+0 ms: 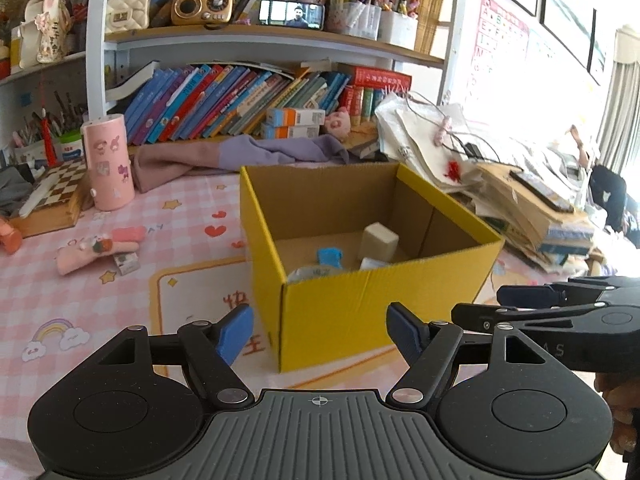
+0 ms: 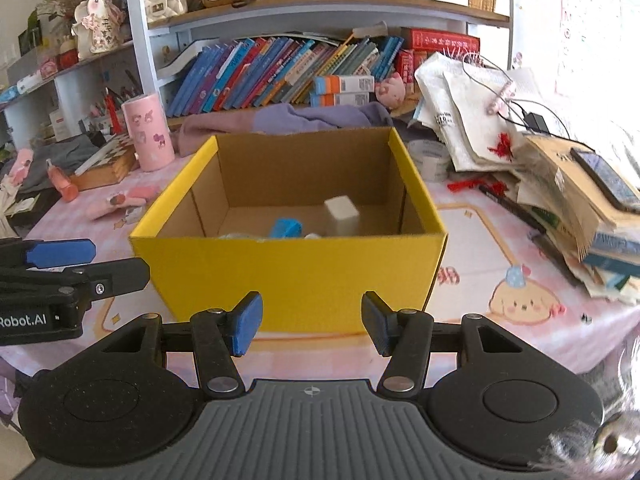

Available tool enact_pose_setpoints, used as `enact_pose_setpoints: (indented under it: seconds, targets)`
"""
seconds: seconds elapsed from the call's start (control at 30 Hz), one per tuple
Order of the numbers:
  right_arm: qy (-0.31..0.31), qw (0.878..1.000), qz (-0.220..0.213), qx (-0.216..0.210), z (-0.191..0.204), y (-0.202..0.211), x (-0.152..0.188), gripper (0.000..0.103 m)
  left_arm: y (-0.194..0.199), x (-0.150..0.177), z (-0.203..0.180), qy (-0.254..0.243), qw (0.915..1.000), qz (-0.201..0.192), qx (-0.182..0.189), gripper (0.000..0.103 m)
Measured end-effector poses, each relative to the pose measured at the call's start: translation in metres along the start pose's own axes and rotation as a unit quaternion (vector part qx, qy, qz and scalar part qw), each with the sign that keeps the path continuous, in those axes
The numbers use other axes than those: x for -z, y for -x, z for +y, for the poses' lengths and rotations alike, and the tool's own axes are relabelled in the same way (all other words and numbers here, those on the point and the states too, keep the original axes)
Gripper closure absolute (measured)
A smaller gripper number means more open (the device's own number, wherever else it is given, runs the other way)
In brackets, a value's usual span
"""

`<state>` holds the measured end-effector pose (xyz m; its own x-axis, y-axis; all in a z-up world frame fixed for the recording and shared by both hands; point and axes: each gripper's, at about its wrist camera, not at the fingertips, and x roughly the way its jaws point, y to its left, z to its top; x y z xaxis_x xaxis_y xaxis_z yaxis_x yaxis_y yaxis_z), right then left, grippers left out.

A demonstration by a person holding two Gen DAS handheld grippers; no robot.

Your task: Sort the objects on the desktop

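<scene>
Pink cartoon tablecloth (image 2: 500, 240) under a packed bookshelf (image 1: 260, 96). Yellow box (image 2: 288, 276) sits centre w/ blue bit (image 2: 285, 227) & pale block (image 2: 341, 210) already in. I'm between picks: left gripper (image 1: 320, 334) wide, right gripper (image 2: 311, 324) narrower, both empty. Next I'd go for pink plush (image 1: 100, 250), left of box. Legible: "Robot.AI" on the left tool.

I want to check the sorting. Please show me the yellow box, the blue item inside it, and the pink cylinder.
yellow box (image 2: 288, 276), right wrist view, front wall.
blue item (image 2: 285, 227), right wrist view, its top.
pink cylinder (image 1: 109, 162), left wrist view, its side.

Matt corrugated cardboard box (image 2: 296, 280); glossy plastic tablecloth (image 1: 80, 300).
</scene>
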<state>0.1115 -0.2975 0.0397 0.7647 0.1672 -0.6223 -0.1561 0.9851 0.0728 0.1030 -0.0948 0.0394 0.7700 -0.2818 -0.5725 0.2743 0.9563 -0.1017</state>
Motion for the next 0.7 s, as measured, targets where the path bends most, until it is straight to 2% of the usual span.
enact_pose_setpoints:
  seconds: [0.4, 0.7]
  targets:
    - [-0.037, 0.999, 0.013, 0.014, 0.036, 0.015, 0.023, 0.050, 0.028, 0.018, 0.033, -0.005, 0.9999, 0.016, -0.002, 0.027]
    - [-0.046, 0.998, 0.029, 0.009, 0.067, 0.023, 0.040, 0.049, 0.048, 0.037, 0.053, -0.011, 0.9994, 0.032, -0.008, 0.027]
